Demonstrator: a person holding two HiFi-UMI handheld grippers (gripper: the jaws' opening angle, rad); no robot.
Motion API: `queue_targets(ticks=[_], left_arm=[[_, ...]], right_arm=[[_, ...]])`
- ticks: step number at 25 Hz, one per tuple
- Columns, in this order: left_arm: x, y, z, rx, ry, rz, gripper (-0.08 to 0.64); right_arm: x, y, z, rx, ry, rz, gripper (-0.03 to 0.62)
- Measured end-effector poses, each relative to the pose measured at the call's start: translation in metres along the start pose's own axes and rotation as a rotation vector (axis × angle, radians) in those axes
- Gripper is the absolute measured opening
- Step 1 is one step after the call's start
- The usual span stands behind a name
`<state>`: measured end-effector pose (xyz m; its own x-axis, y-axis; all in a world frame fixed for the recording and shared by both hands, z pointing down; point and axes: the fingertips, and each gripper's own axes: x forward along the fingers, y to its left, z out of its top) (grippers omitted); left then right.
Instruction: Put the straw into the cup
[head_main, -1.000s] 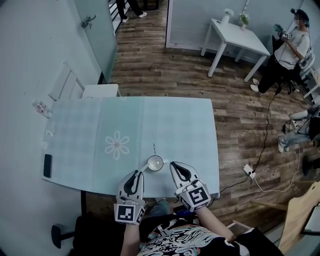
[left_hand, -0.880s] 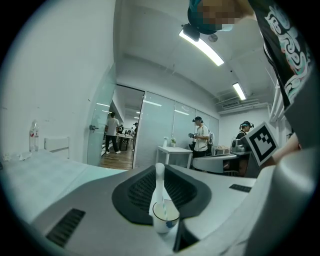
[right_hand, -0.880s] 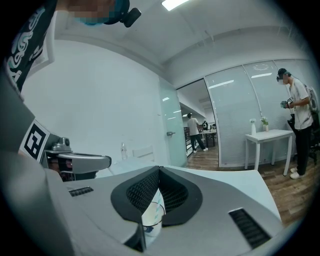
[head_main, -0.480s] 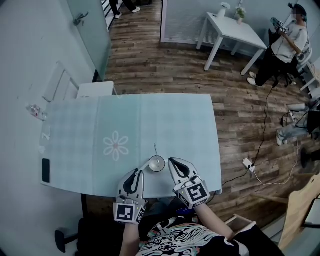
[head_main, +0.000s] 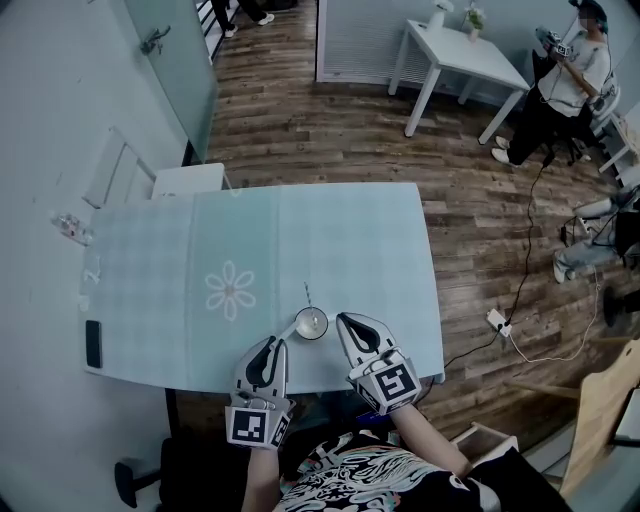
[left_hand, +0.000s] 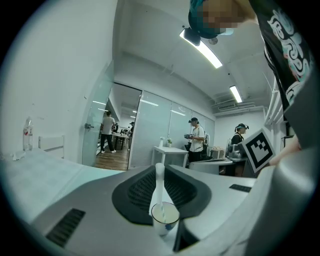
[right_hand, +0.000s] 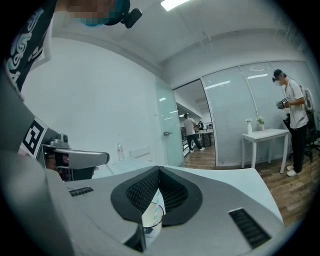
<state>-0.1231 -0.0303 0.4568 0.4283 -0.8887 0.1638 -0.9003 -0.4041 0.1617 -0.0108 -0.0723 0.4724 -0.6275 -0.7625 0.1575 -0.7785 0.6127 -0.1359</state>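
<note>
A small white cup (head_main: 311, 323) stands near the front edge of the pale blue table (head_main: 330, 230). A striped straw (head_main: 308, 295) stands in it and leans away from me. My left gripper (head_main: 277, 343) is just left of the cup, jaws shut. A white strip (head_main: 291, 331) runs from its tips to the cup; whether it is pinched is unclear. My right gripper (head_main: 343, 320) is shut with nothing in it, tips beside the cup's right side. The left gripper view shows the cup (left_hand: 165, 215) below the gripper's (left_hand: 159, 167) joined tips. The right gripper view shows the cup (right_hand: 151, 217) and straw (right_hand: 156, 202) under the gripper's (right_hand: 159, 168) tips.
A dark phone (head_main: 93, 343) lies at the table's left edge and a clear bottle (head_main: 65, 225) at its far left. Beyond are a white chair (head_main: 185, 180), a white side table (head_main: 460, 50), a person (head_main: 565, 80) and a floor power strip (head_main: 497, 320).
The head view has shifted slightly. Both grippers, the cup and the straw stay where they were.
</note>
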Motion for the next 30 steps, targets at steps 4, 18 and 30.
queue_targets(ticks=[4,18,30], left_arm=[[0.003,-0.004,0.002,0.008,0.002,0.002,0.06],[0.008,-0.011,-0.009,-0.001,0.046,0.009,0.06],[0.02,-0.018,-0.03,-0.009,0.092,-0.008,0.06]], right_arm=[[-0.004,-0.002,-0.002,0.004,0.002,0.011,-0.012],[-0.001,-0.012,-0.012,0.017,0.039,0.038,-0.012],[0.0,-0.018,-0.031,0.032,0.086,0.041,-0.012]])
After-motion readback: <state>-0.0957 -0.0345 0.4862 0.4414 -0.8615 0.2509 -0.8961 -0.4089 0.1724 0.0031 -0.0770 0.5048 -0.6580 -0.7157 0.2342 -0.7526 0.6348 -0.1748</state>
